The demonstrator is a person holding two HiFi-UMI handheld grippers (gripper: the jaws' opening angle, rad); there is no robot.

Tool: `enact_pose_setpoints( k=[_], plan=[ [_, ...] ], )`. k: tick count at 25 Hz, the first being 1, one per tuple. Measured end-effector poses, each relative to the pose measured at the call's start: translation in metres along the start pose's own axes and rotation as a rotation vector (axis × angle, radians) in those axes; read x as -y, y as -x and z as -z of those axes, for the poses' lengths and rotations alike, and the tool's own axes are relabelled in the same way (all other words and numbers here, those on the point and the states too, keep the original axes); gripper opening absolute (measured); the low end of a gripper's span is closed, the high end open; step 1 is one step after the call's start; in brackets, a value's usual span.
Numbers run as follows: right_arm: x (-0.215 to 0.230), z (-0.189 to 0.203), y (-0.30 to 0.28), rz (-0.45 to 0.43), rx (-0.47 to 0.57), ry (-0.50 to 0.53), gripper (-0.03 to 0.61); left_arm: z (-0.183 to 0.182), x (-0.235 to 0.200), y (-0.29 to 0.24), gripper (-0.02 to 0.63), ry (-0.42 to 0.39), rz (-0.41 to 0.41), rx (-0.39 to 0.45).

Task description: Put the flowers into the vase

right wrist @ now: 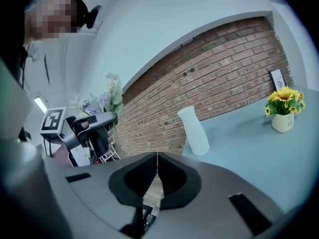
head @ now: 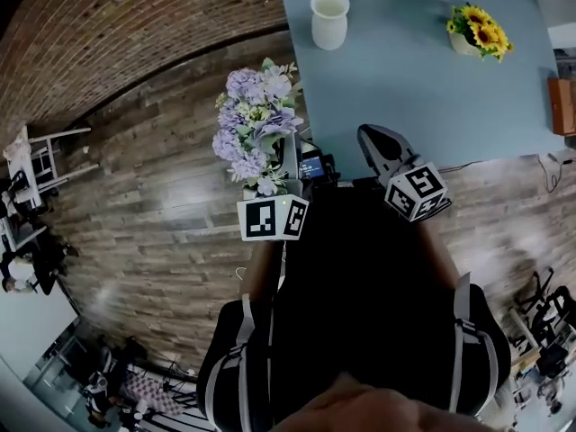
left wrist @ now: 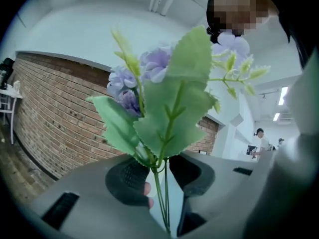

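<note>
Gripping the stems of the purple flowers (head: 256, 129) in its jaws, the left gripper (left wrist: 162, 178) holds the bunch upright just off the blue bench (head: 405, 97). The right gripper (right wrist: 157, 176) has its jaws clenched on nothing; the white vase (head: 329, 18) stands near the bench's far corner.

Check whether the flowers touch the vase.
Apart. Head view: the flowers hang over the floor, well clear of the vase standing on the table.
</note>
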State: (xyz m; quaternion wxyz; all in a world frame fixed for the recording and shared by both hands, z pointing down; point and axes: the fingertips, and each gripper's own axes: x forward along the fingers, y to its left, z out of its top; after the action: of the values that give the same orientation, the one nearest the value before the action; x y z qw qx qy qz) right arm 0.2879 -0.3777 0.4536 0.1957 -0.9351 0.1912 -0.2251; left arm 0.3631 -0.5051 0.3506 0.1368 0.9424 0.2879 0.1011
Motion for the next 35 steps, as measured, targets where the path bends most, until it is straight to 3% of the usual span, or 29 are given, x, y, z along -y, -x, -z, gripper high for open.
enact_pose_setpoints(
  k=[4, 8, 14, 21, 28, 32, 35],
  plan=[
    [-0.001, 0.001, 0.005, 0.068, 0.023, 0.001, 0.020, -0.007, -0.002, -0.030, 0.138, -0.027, 0.078, -0.019],
    [0.017, -0.006, 0.014, 0.118, 0.049, -0.036, 0.020, -0.028, 0.012, -0.067, 0.138, -0.082, 0.124, 0.020],
    [0.035, -0.013, 0.020, 0.091, 0.070, -0.046, 0.020, -0.052, 0.035, -0.105, 0.138, -0.216, 0.124, 0.077],
    [0.029, 0.023, 0.013, 0.077, 0.110, -0.060, 0.020, -0.064, 0.034, -0.109, 0.137, -0.360, 0.173, 0.169],
    [0.047, 0.070, 0.023, 0.116, 0.142, -0.085, 0.020, -0.079, 0.044, -0.117, 0.138, -0.366, 0.201, 0.300],
    [0.063, 0.031, 0.048, 0.157, 0.137, -0.093, 0.020, -0.124, 0.074, -0.148, 0.137, -0.338, 0.228, 0.342],
    [0.082, 0.010, 0.064, 0.186, 0.143, -0.102, 0.020, -0.126, 0.088, -0.179, 0.138, -0.323, 0.224, 0.323]
  ],
)
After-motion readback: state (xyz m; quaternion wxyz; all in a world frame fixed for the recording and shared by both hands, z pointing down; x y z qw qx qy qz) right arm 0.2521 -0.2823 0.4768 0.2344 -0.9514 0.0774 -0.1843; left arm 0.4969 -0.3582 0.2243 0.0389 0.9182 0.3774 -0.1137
